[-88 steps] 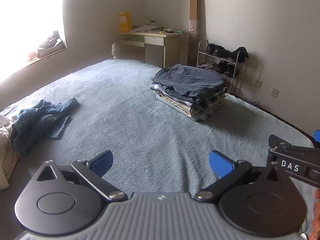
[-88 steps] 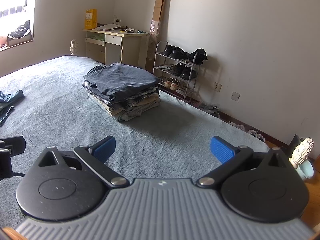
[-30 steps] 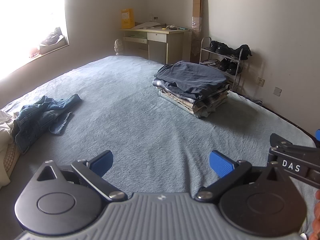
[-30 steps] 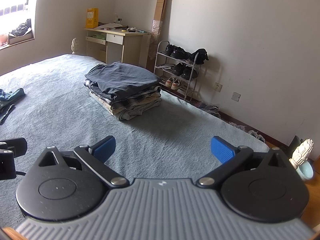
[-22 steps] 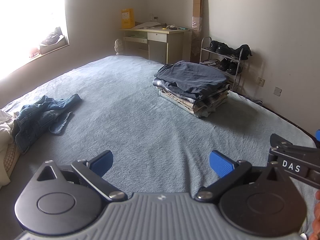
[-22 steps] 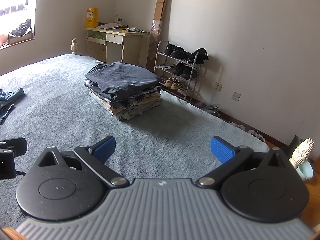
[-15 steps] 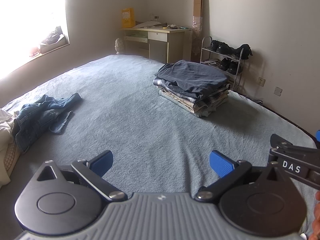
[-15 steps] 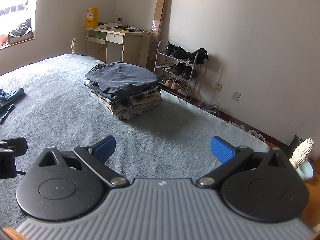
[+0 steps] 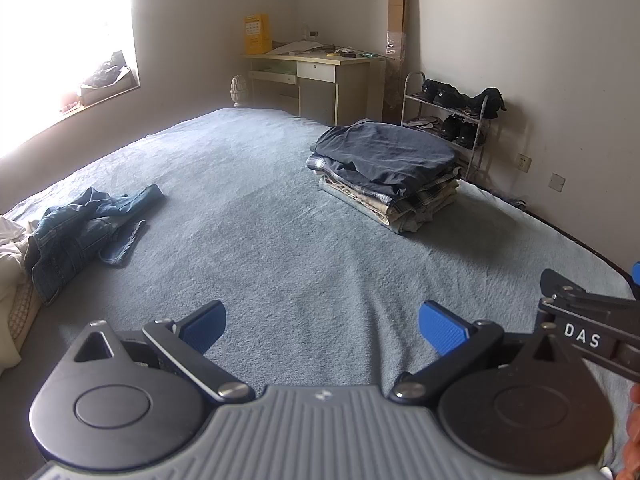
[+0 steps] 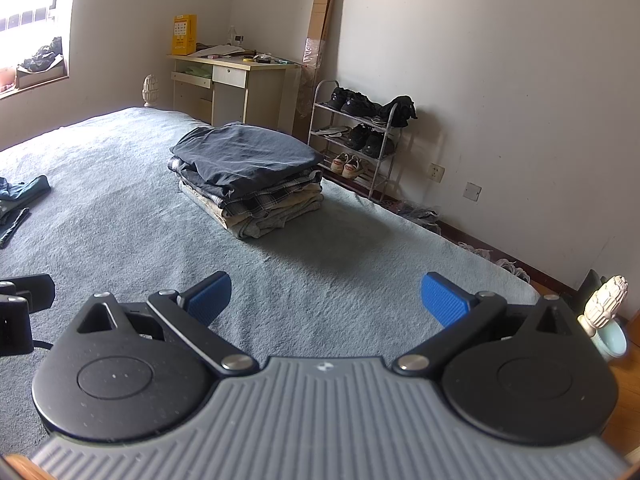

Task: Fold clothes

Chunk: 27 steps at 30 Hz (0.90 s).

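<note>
Folded stack (image 9: 386, 170) sits done on the bed (image 9: 280, 248); crumpled jeans (image 9: 80, 232), well left of the stack, remain unfolded. Left gripper (image 9: 322, 326) and right gripper (image 10: 326, 296) gape wide, empty.

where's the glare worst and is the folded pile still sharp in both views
Left wrist view: the window is blown out to white, washing out the wall beside it; the folded pile stays sharp. Right wrist view: only a sliver of window glares, the folded pile is crisp and casts a soft shadow on the bed. Both views bend straight lines at the edges.
</note>
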Available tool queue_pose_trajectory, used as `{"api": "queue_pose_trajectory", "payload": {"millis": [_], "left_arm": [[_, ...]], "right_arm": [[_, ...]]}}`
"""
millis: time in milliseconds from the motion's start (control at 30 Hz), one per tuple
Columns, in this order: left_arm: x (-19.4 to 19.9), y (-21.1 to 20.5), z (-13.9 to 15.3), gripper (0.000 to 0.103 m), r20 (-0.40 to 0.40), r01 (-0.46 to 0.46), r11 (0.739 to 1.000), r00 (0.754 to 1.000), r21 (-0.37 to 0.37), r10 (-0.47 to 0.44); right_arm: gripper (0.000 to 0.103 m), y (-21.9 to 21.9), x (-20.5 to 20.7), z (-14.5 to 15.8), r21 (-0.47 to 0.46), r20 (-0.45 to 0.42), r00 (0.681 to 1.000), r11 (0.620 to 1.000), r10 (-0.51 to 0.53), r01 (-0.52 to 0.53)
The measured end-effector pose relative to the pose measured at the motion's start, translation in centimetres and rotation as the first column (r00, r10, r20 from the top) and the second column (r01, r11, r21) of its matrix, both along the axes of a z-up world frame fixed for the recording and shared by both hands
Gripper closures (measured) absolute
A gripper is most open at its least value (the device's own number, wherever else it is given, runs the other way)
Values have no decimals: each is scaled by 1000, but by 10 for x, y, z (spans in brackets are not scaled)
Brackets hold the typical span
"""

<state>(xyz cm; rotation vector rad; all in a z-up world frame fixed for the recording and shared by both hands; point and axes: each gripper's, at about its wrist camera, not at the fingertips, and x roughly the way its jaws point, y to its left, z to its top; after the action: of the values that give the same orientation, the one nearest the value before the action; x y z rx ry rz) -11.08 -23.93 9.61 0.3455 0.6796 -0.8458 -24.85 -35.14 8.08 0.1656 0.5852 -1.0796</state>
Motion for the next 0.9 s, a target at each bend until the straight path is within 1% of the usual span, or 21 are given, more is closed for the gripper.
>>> {"api": "queue_pose_trajectory", "payload": {"millis": [900], "left_arm": [[-1,0,0,0,4,-10,1000,1000,1,10]], "right_arm": [[1,1,-1,2,-2,0,1000,1000,-2,2]]}}
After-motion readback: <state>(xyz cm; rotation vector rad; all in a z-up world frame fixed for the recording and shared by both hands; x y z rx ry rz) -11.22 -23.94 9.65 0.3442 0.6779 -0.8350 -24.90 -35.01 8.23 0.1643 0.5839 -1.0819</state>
